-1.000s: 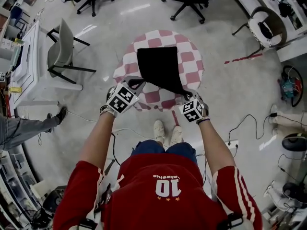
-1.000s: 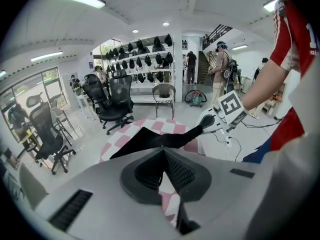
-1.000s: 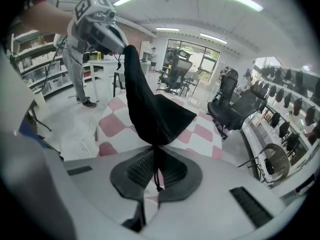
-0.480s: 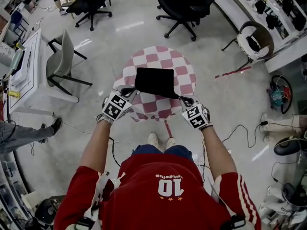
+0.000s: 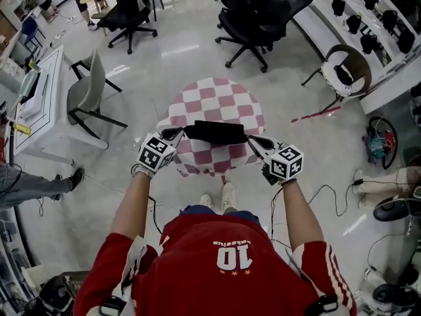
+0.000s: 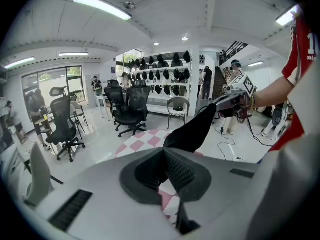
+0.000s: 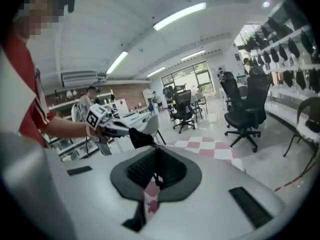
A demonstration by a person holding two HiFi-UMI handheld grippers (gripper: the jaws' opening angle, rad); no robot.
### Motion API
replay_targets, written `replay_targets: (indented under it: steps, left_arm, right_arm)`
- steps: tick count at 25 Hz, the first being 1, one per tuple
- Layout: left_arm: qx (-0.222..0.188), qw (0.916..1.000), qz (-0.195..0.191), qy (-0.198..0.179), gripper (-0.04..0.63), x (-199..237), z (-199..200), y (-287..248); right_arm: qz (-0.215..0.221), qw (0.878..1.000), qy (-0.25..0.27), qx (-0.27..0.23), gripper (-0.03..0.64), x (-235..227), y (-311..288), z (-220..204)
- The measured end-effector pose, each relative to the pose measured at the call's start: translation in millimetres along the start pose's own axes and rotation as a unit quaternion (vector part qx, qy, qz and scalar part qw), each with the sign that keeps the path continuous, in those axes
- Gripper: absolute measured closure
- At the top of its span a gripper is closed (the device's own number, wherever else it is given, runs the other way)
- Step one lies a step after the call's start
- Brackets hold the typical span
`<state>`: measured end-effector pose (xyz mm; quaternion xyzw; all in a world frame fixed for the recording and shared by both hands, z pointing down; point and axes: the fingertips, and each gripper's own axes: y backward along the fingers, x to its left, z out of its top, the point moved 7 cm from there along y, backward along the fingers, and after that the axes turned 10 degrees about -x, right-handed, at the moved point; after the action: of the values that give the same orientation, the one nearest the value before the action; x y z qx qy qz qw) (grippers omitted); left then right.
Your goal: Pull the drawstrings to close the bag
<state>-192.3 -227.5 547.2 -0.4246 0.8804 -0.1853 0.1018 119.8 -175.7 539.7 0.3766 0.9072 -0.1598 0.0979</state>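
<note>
In the head view a black drawstring bag [image 5: 216, 131] hangs as a narrow band, stretched between my two grippers above the round pink-and-white checkered table [image 5: 227, 97]. My left gripper [image 5: 175, 135] is shut on the bag's left drawstring end, and my right gripper [image 5: 255, 141] on its right end. The left gripper view has my left gripper [image 6: 167, 166] pinching black fabric. From there the bag [image 6: 192, 134] rises to the right gripper [image 6: 235, 91]. In the right gripper view a thin cord runs from my right gripper [image 7: 155, 169] to the bunched bag [image 7: 141, 136] at the left gripper [image 7: 100, 119].
A grey chair [image 5: 89, 91] and a white desk [image 5: 39, 104] stand to the left of the table. Black office chairs [image 5: 256, 12] are behind it. A person's leg [image 5: 26, 180] shows at the far left, and cables [image 5: 329, 189] lie on the floor to the right.
The bag lay spread flat on the table; now it is up off it, drawn into a narrow band. Both grippers have moved apart and upward with its ends.
</note>
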Motion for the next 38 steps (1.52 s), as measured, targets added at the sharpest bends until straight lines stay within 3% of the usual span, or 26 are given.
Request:
replay_targets:
  steps: [9, 15, 27, 38]
  left_arm:
    - [-0.071, 0.9942, 0.04, 0.071, 0.588, 6, 36, 4]
    - [-0.114, 0.9874, 0.072, 0.083, 0.588, 12, 61, 5]
    - [-0.161, 0.9772, 0.115, 0.077, 0.588, 27, 92, 8]
    - [-0.168, 0.9733, 0.144, 0.062, 0.588, 34, 106, 8]
  right_arm:
    - [0.029, 0.988, -0.099, -0.112, 0.603, -25, 12, 45]
    - [0.021, 0.977, -0.138, -0.164, 0.603, -38, 16, 67]
    - [-0.038, 0.969, -0.161, -0.186, 0.603, -56, 12, 90]
    - [-0.105, 0.961, -0.177, -0.186, 0.603, -72, 15, 101]
